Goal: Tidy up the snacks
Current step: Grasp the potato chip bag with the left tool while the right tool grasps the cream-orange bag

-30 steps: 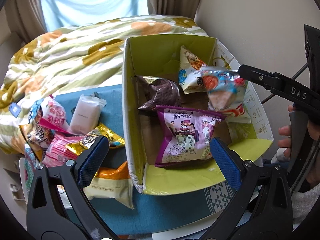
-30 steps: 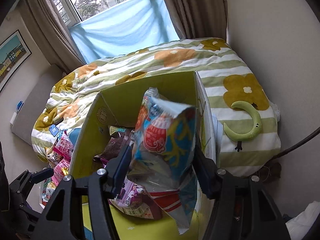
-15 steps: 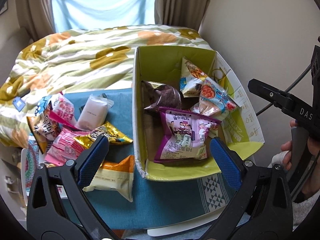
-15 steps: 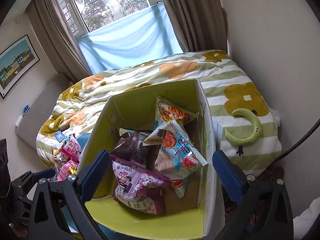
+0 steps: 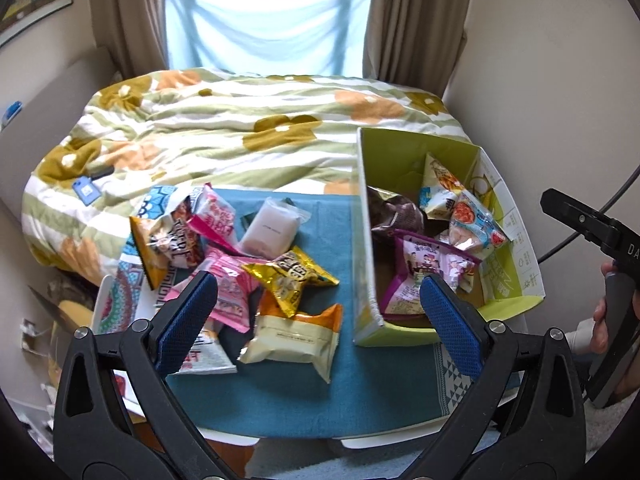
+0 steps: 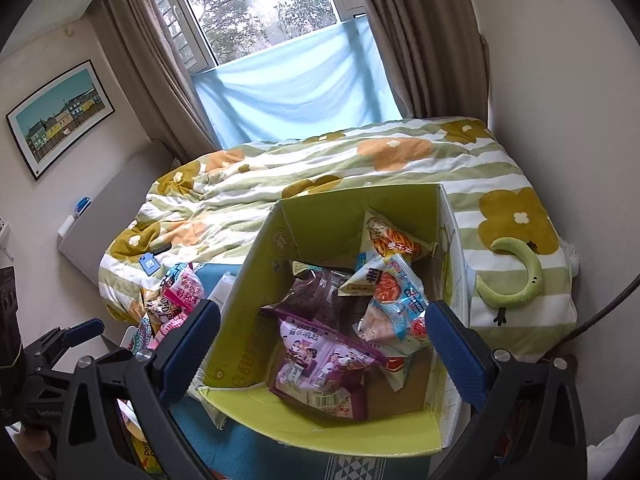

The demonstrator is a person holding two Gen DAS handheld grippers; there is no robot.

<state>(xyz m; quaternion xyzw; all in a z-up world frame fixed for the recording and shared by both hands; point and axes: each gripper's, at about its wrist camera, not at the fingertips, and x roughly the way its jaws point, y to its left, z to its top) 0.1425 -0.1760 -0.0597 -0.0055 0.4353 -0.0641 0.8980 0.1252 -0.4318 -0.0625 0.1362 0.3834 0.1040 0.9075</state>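
A lime-green cardboard box with its flaps open sits on a teal cloth-covered table at the foot of a bed with a green-striped, flower-print duvet. Inside the box lie a purple foil snack bag printed with cartoon figures, a light-blue and red crinkled packet, a dark brown wrapper and a white-and-orange triangular pouch leaning on the far wall. Left of the box, loose snacks lie heaped on the cloth: a gold foil bag, a cream-and-orange pillow pack, pink packets and a pale pink translucent pouch. The left gripper hovers above the pile, its blue-padded fingers spread wide and holding nothing. The right gripper hangs over the box, likewise spread and empty.
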